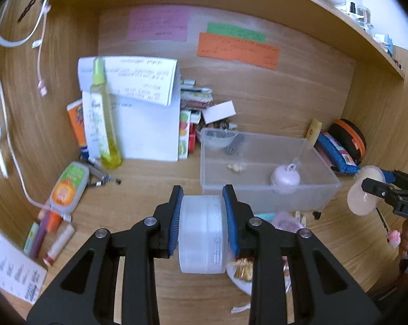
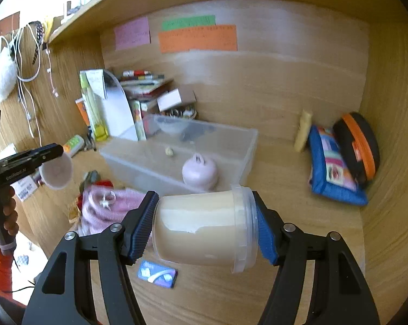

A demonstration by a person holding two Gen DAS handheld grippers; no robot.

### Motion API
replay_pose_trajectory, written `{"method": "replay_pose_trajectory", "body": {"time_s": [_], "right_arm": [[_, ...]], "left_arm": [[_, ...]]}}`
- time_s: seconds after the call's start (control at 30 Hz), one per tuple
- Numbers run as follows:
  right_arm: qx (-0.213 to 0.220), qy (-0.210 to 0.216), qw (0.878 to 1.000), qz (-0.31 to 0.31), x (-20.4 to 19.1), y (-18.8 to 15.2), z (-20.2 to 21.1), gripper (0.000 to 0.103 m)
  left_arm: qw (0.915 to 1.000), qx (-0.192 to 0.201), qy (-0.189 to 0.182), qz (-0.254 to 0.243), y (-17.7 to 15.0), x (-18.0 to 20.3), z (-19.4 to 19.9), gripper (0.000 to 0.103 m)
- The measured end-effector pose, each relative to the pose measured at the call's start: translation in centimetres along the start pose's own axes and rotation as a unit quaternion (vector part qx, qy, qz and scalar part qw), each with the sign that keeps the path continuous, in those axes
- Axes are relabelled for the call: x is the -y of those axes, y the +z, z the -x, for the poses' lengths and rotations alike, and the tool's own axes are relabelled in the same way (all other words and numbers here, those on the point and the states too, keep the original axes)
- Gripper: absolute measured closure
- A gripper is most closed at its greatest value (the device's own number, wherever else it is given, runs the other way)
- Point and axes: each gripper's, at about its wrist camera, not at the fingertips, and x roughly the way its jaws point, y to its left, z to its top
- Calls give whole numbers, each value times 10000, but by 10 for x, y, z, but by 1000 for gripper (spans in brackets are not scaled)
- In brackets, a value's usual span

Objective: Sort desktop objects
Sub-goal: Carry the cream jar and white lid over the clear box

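Observation:
My left gripper (image 1: 203, 216) is shut on a white round lid (image 1: 202, 234), held on edge above the desk in front of a clear plastic bin (image 1: 263, 189). My right gripper (image 2: 206, 227) is shut on a clear jar of cream-coloured stuff (image 2: 204, 230), lying sideways, open end to the right. The jar and right gripper also show at the right edge of the left wrist view (image 1: 366, 193). The lid and left gripper show at the left of the right wrist view (image 2: 56, 172). The bin (image 2: 139, 162) holds a pink round object (image 2: 199, 172) and small bits.
A yellow spray bottle (image 1: 105, 119), papers and boxes stand at the back left. A blue pouch (image 2: 333, 168) and an orange-black case (image 2: 358, 149) lie at the right. Pink cloth (image 2: 106, 208), a card (image 2: 157, 273), tubes and pens (image 1: 55, 230) litter the wooden desk.

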Motion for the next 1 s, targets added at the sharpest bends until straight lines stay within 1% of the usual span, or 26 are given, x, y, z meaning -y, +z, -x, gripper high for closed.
{"method": "replay_pose_trajectory", "body": {"time_s": [0.1, 0.17, 0.2, 0.33, 0.4, 0.57, 0.83, 1.0], "right_arm": [[38, 93, 9999, 8, 0, 13, -4, 40], [54, 137, 9999, 6, 1, 22, -8, 40], [62, 170, 9998, -5, 1, 27, -10, 40], [66, 322, 9994, -84, 3, 46, -22, 40], [56, 332, 9994, -62, 2, 56, -31, 40], [-63, 371, 9993, 16, 3, 75, -58, 40], [-391, 441, 9981, 172, -10, 94, -108, 40], [-724, 405, 9961, 309, -18, 96, -141, 40]], "left_arm": [[9995, -49, -319, 22, 14, 1, -4, 74], [9988, -66, -482, 49, 22, 1, -7, 74], [9987, -58, -505, 37, 26, 2, -9, 74], [9986, -9, -525, -35, 44, 5, -18, 74], [9983, -29, -578, -63, 53, 6, -27, 74], [9981, -156, -577, -131, 69, 8, -53, 74], [9957, -565, -687, -257, 72, 16, -101, 74], [9931, -862, -692, -379, 68, 19, -133, 74]]}}
